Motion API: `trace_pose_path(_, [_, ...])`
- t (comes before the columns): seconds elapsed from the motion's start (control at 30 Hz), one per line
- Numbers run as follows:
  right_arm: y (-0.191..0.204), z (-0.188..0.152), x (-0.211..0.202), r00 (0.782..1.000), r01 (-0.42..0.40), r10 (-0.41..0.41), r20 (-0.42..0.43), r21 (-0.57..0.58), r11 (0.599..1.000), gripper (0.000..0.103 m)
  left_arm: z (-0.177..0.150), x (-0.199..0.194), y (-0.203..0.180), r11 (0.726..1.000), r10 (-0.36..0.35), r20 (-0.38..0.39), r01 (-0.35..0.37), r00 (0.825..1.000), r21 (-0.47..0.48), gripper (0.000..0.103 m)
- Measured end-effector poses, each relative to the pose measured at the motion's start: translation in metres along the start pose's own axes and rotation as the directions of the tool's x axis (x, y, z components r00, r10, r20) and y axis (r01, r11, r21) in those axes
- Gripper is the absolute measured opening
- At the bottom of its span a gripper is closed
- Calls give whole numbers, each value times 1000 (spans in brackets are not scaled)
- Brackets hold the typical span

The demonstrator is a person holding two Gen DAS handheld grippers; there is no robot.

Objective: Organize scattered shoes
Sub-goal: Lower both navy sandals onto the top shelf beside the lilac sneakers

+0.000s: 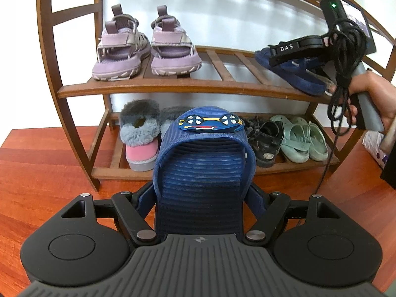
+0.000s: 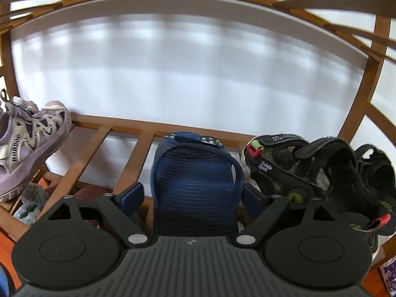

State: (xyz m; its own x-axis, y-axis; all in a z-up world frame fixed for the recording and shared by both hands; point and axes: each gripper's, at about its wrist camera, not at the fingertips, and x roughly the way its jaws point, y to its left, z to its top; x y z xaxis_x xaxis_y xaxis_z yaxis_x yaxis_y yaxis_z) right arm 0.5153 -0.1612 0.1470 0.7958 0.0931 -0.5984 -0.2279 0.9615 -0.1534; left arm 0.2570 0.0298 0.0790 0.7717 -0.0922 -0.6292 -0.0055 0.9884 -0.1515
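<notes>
My left claw (image 1: 201, 195) grips 1 blue slipper (image 1: 204, 163) above the red wood floor (image 1: 49, 173). My right claw (image 2: 190, 195) is spread wide, pads off the 2nd blue slipper (image 2: 195, 180) lying on the rack's (image 1: 173, 84) upper shelf, btw 2 purple sneakers (image 1: 146, 47) & 2 black sandals (image 2: 321, 173). Both claws tilt down.

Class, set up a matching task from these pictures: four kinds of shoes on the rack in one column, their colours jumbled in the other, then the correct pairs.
Shoes:
1. sneakers
2. clogs
3. fuzzy slipper
4. sandals

Colours:
A. black
B. grey fur with pink
C. lilac
D. pale green

Pairs: 1-C, 2-D, 3-B, 4-A
</notes>
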Motion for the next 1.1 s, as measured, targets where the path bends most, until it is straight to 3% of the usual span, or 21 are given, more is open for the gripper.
trace_pose_path(0.67, [-43, -64, -120, 996, -91, 91, -5, 9, 996, 99, 49, 12, -45, 1000, -8, 50, 8, 999, -3, 77])
trace_pose_path(1.1, [-83, -134, -187, 994, -99, 104, -30, 135, 986, 99, 90, 47, -82, 999, 47, 98, -49, 994, 20, 76])
